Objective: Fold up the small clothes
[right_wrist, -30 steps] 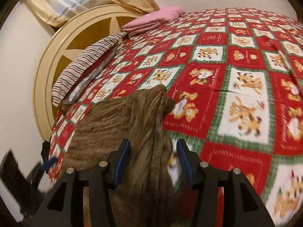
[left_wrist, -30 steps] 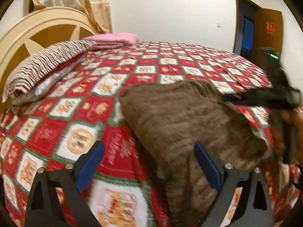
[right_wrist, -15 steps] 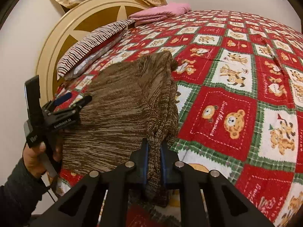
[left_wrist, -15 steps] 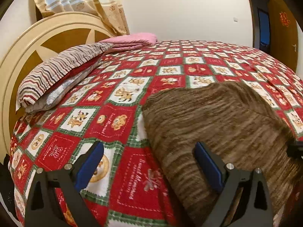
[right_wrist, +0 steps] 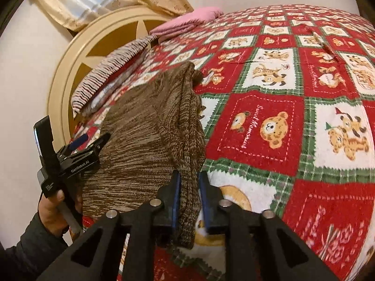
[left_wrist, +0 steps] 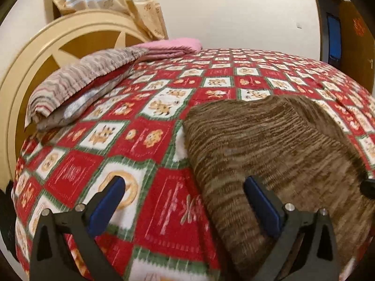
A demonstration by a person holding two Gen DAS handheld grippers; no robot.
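Observation:
A brown knitted garment (left_wrist: 269, 145) lies spread on the red patterned bedspread (left_wrist: 145, 140). My left gripper (left_wrist: 185, 206) is open, hovering over the garment's near left edge; its right finger is above the knit. In the right wrist view the garment (right_wrist: 145, 135) is gathered along its right edge, and my right gripper (right_wrist: 189, 194) is shut on that bunched edge near the bed's front. The left gripper (right_wrist: 91, 145) also shows there, held by a hand at the garment's left side.
A striped pillow (left_wrist: 79, 79) and a folded pink cloth (left_wrist: 178, 45) lie by the round cream headboard (left_wrist: 30, 56). A curtain (left_wrist: 112, 0) hangs behind. A dark doorway (left_wrist: 332, 37) is at the far right. The bedspread (right_wrist: 293, 93) extends right.
My right gripper closed on the garment's right edge and still holds it. My left gripper stayed open and shifted slightly along the garment's left side.

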